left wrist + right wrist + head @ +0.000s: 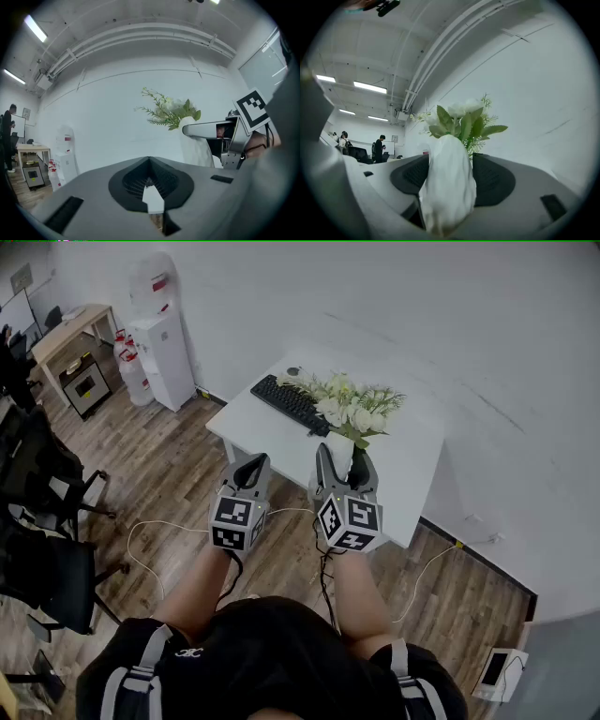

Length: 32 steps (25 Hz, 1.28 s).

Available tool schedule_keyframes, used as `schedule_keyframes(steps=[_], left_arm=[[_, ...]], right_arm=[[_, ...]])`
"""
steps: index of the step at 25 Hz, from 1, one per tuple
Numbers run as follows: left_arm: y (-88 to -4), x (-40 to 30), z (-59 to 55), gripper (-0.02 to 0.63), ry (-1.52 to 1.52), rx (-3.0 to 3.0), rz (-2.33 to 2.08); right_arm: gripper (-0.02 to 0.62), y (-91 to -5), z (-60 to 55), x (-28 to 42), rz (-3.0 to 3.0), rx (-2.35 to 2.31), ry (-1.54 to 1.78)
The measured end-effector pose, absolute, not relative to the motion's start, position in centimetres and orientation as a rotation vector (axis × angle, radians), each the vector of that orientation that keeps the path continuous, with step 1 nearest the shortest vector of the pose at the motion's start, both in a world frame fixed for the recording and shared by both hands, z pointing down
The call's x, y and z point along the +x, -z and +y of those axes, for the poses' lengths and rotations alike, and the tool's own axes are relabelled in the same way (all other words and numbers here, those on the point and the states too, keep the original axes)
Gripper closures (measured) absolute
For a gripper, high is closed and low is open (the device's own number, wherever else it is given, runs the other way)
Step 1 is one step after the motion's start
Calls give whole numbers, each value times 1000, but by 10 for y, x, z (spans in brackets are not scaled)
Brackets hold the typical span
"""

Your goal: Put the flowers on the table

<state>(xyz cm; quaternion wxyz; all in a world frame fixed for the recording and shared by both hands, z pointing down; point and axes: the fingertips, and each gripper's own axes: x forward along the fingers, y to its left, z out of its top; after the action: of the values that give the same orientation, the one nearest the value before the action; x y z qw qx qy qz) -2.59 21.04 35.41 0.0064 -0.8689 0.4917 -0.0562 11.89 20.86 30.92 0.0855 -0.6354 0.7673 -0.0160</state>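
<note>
White flowers with green leaves (352, 409) stand in a white vase (339, 448). My right gripper (343, 457) is shut on the vase, one jaw on each side, and holds it upright in the air at the near edge of the white table (417, 465). The right gripper view shows the vase (447, 183) between both black pads, with the flowers (461, 119) above it. My left gripper (251, 463) is beside it on the left, shut and holding nothing. From the left gripper view (150, 161), the vase (194, 150) and flowers (171, 110) are to the right.
A black keyboard (289, 404) lies on the table's far left part. A white water dispenser (161, 343) and a wooden desk (70, 329) stand against the wall at the left. Black office chairs (42, 484) and floor cables (150, 531) are at my left. People (378, 147) stand far off.
</note>
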Motion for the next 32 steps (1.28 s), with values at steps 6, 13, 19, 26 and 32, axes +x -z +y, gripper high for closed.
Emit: schedule_keyframes(steps=[6, 13, 19, 26, 32], left_arm=[[-354, -38, 214, 600, 162, -2725, 1546], [-357, -64, 216, 600, 148, -2730, 1543], [-359, -96, 226, 600, 137, -2740, 1517], [-364, -115, 232, 600, 121, -2740, 1488], [-367, -115, 212, 600, 125, -2724, 1473]], right_arm=[[293, -310, 213, 108, 2285, -1894, 44], [296, -310, 214, 83, 2286, -1909, 22], [296, -306, 224, 52, 2270, -1913, -8], [296, -306, 232, 33, 2249, -1914, -40], [298, -308, 211, 39, 2220, -1917, -61]])
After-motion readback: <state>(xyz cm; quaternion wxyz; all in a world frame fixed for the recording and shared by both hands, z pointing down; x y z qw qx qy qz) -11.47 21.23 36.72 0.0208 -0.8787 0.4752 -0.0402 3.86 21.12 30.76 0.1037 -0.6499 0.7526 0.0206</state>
